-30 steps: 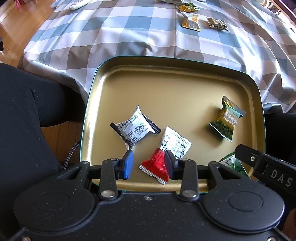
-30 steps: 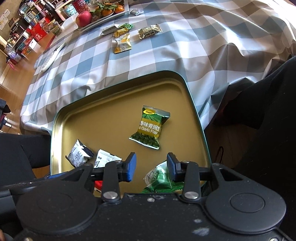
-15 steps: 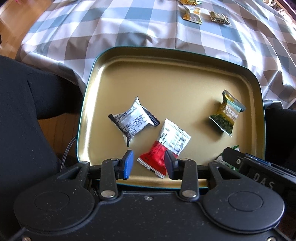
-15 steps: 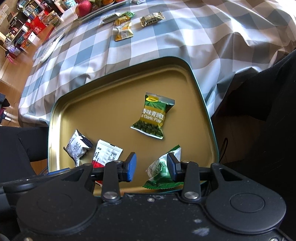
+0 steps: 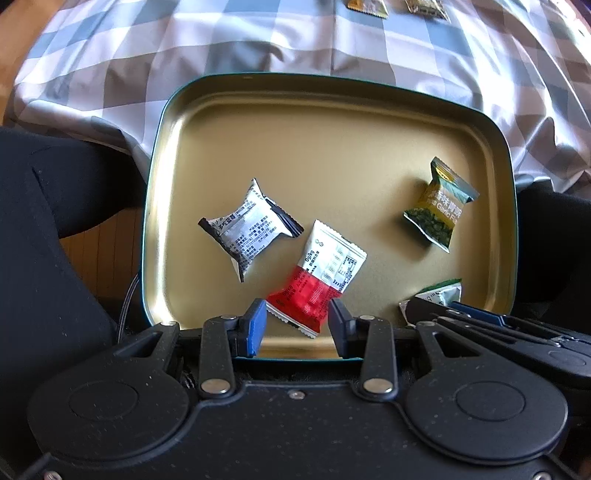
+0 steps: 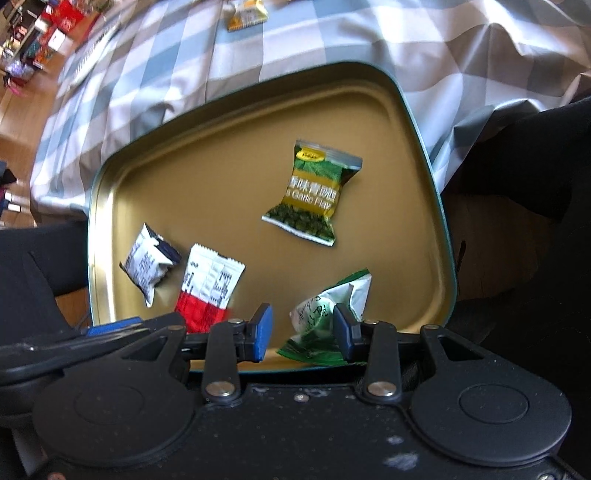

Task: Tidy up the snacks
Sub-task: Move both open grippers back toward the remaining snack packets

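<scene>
A gold tin tray [image 5: 332,122] [image 6: 221,147] with a green rim holds several snack packets: a black-and-white packet [image 5: 249,229] [image 6: 149,262], a red-and-white packet [image 5: 317,282] [image 6: 208,284], a green garlic-pea packet [image 5: 439,208] [image 6: 312,195] and a green-and-white packet [image 6: 330,314] [image 5: 437,295]. My left gripper [image 5: 297,326] is open at the tray's near rim, with the red-and-white packet just beyond its fingertips. My right gripper [image 6: 303,330] is open at the near rim over the green-and-white packet. Neither holds anything.
The tray rests off the table's near edge, between the person's dark-clothed legs [image 5: 44,221]. A checked tablecloth [image 5: 295,44] covers the table beyond. More snack packets [image 6: 245,16] [image 5: 424,5] lie far back on it. The right gripper's body [image 5: 498,332] shows at the left view's right.
Both grippers have drawn back toward the tray's near rim and away from the table. The packets appear farther in front of the fingers. Both grippers stay open.
</scene>
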Motion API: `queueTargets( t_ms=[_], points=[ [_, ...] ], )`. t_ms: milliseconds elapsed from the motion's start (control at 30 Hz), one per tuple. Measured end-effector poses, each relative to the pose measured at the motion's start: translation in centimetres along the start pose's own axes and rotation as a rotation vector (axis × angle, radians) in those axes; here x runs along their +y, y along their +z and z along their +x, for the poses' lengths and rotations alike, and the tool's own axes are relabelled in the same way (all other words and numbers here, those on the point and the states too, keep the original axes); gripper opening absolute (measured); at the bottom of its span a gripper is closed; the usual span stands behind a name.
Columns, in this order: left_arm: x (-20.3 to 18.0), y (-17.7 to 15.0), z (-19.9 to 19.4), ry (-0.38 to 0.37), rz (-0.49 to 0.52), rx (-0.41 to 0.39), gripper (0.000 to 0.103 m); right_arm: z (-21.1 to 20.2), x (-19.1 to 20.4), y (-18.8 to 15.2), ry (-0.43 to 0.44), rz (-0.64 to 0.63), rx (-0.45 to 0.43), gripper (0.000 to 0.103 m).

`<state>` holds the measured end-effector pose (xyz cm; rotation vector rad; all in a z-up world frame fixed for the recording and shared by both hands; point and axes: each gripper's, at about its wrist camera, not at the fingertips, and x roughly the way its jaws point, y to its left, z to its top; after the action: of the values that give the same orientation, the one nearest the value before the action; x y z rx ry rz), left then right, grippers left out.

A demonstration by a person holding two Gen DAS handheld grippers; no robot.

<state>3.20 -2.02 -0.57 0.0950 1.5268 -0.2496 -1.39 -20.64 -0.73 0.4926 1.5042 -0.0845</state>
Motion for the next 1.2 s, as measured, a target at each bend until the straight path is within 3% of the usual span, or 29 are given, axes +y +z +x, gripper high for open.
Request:
queueTargets(
  t_ms=[233,600,833,1200],
  points=[
    [-0.4,1.8,-1.1,0.013,0.041,0.024,0.047,0.0,1.3,1.4,-0.005,-0.054,0.058,0.04],
    [0.7,5.9,-1.3,0.001,0.045,0.172,0.047,0.6,2.5,4.6,-0.002,-0.08,0.225,0.041],
    [1.0,9.0,-2.0,0.047,0.065,0.157,0.047,0.4,3.5,7.0,-0.047,-0.125,0.256,0.045],
    [2.5,16.9,-2.6,0.056,0.018,0.091,0.047,-0.4,3.3,13.6,-0.105,-0.129,0.203,0.047]
  ],
)
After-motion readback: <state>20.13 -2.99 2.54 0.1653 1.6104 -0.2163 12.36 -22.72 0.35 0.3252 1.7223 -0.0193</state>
